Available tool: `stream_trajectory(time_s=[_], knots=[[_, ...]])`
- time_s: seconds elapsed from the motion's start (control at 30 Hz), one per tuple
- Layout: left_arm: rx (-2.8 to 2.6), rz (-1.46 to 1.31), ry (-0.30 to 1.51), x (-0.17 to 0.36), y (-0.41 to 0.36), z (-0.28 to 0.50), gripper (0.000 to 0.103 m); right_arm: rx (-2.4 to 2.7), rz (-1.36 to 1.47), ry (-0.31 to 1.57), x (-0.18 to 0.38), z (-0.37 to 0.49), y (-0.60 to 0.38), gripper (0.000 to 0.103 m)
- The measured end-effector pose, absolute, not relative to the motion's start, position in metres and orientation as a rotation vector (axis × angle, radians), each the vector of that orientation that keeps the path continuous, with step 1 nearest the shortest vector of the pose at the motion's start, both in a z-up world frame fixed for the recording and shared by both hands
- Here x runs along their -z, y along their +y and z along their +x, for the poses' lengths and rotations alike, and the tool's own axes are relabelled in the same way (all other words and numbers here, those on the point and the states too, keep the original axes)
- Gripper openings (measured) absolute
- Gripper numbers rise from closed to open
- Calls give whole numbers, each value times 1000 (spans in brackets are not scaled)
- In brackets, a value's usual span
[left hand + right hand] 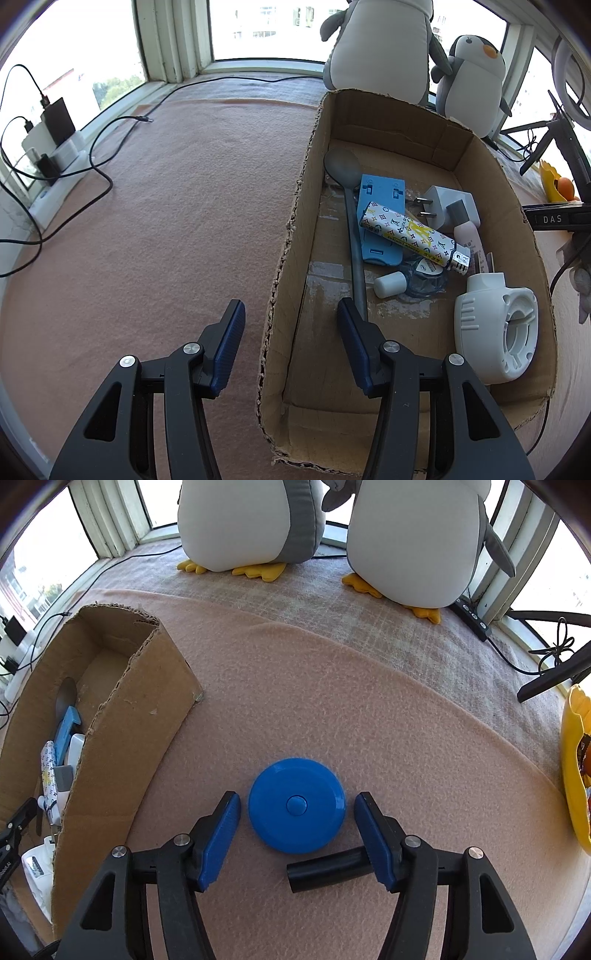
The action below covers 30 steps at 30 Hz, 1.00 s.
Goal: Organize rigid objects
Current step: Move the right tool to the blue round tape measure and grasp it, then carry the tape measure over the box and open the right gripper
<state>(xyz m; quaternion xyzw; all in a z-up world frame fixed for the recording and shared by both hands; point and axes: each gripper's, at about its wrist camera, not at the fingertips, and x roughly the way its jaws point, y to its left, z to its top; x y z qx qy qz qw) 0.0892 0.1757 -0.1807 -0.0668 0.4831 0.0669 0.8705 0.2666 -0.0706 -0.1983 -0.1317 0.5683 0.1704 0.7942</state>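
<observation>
A flat, round, blue plastic disc with a raised centre button (296,805) is seen lying on the pink fleece blanket (369,709), outside and to the right of the open brown cardboard box (147,686). It is bracketed by the right gripper (297,800), whose jaws are spread to either side of it with a gap at each edge; nothing is pinched yet.

The disc is judged to be light, stiff and smooth. A hold across its rim is suggested, square through the centre, since the rounded edge could slip out of an off-centre pinch.

The left gripper (291,306) is held with its jaws spread astride the box's near wall, which is not gripped.

A short black cylinder (325,867) is partly covered by the right jaw, and what it belongs to cannot be told. The disc's thickness is hard to judge from above, and the box's contents are largely hidden in the right wrist view.
</observation>
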Motion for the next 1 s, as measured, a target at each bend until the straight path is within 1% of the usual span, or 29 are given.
stream_trajectory(time_s=[0.13,0.47,0.7,0.87,1.0], knots=[[-140,-140,1010,181,176,89,52,-370,-279,1220,197,268,-70,46],[-140,-140,1010,181,176,89,52,-364,-262,1202,191,263,-70,46],[-141,-143,1009,182,177,89,52,-402,-190,1120,151,239,-71,46],[-141,-142,1009,182,177,89,52,-484,-185,1057,120,220,-40,46],[-141,-144,1009,182,177,89,52,-548,-205,1038,110,209,-10,46]])
